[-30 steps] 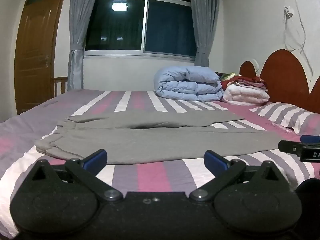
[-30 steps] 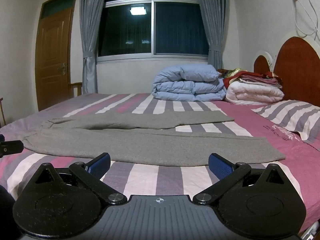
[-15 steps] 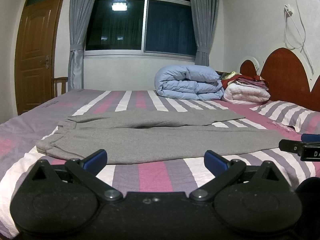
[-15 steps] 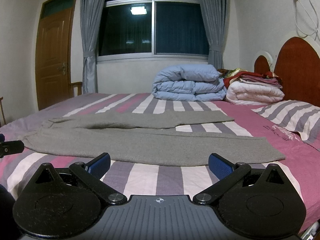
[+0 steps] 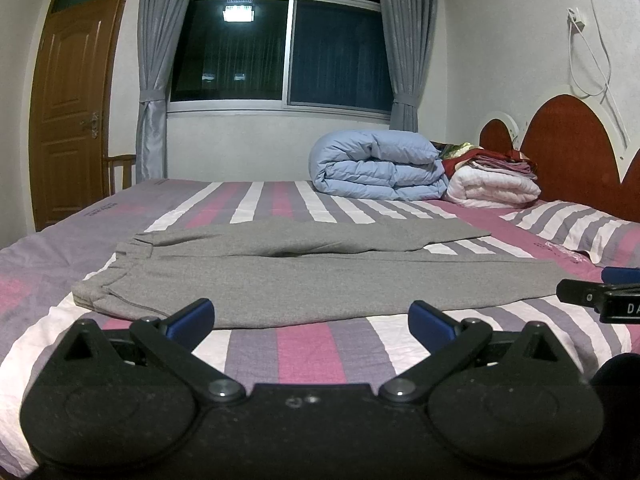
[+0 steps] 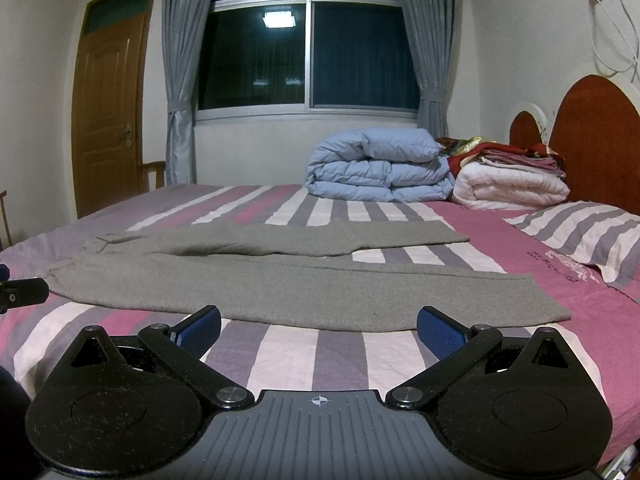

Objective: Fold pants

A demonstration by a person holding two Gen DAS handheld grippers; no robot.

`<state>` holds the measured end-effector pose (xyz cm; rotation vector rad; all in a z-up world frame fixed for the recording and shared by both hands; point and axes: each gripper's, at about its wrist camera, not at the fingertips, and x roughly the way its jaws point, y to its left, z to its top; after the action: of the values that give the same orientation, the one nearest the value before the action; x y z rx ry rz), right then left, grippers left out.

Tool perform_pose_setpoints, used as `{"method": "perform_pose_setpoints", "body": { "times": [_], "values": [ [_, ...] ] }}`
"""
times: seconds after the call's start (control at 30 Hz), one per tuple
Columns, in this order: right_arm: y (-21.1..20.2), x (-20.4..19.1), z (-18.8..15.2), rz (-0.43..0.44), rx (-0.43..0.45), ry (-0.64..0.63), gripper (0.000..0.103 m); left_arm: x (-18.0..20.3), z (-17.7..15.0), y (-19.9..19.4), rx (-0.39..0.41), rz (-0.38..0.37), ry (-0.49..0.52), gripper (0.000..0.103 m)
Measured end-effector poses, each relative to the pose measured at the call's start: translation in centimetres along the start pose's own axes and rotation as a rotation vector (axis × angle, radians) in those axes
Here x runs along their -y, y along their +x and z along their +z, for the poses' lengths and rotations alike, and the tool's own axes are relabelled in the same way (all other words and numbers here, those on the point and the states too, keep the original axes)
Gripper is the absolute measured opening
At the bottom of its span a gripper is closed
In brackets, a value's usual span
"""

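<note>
Nothing moved: both my grippers stayed wide, empty, just short of the pants; folding unstarted.

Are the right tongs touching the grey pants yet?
Apart. In the right wrist view, the open right tongs sit short of the grey pants, with a band of striped bedsheet showing between the fingertips and the near hem.

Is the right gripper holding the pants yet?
No. The right gripper is open and short of the gray pants, which lie flat on the bed.
</note>
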<state>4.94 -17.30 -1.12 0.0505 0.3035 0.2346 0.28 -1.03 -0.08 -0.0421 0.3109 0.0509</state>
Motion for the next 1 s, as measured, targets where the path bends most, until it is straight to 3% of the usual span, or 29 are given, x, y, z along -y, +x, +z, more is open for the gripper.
{"method": "perform_pose_setpoints", "body": {
  "times": [1.0],
  "values": [
    [0.11,-0.27,0.06,-0.003,-0.001,-0.003,0.103,0.03,-0.09,0.14,-0.001,0.001,0.004,0.097]
  ]
}}
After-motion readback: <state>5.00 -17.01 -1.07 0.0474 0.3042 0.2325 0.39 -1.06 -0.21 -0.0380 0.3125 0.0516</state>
